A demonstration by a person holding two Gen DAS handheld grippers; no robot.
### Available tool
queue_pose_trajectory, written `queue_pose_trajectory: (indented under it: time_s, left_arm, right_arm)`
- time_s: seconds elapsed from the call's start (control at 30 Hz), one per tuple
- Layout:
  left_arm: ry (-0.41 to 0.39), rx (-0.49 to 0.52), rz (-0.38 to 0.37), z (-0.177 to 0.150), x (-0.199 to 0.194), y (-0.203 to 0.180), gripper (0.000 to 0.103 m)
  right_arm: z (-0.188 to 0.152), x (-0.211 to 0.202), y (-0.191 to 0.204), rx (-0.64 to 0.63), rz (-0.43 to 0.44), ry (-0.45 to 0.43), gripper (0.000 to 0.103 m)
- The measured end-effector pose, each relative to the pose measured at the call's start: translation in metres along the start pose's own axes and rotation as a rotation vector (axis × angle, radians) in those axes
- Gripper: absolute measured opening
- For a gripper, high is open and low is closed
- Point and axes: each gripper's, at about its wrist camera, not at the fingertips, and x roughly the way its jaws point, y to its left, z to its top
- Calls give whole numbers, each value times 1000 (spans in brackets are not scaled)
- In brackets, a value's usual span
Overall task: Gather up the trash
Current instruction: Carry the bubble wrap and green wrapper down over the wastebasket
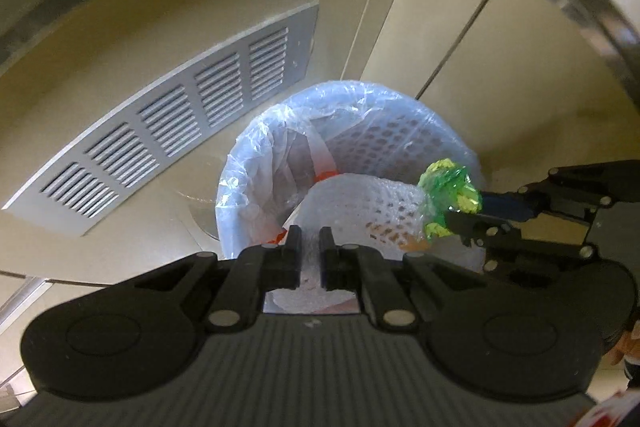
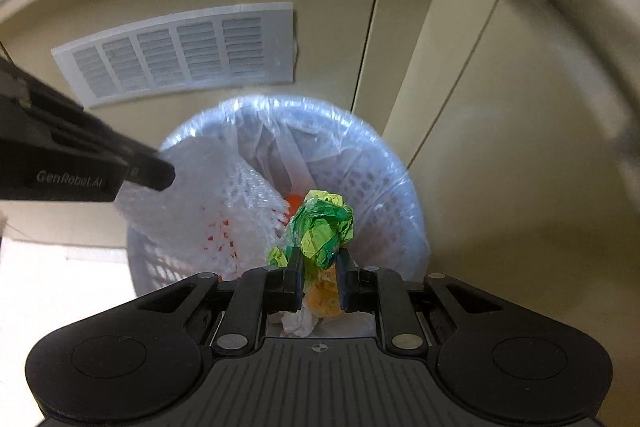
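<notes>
Orange lump (image 2: 324, 297) behind green wrapper (image 2: 322, 227), right-wrist view only.

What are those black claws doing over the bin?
A person is putting trash away with two grippers. The left gripper is shut on a sheet of white bubble wrap, and the right gripper pinches a crumpled green wrapper. Both pieces hang just above the bin, which has a clear plastic liner and already holds some trash. Nothing has been let go yet.
</notes>
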Motion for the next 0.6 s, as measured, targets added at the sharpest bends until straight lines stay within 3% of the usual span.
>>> queue_pose_trajectory:
  time_s: [0.4, 0.6]
  left_arm:
    - [84, 50, 1, -2, 76, -3, 8]
    - [94, 63, 7, -2, 92, -2, 8]
  right_arm:
    - [-15, 71, 2, -93, 8, 78, 17]
    - [-15, 97, 0, -110, 7, 112, 17]
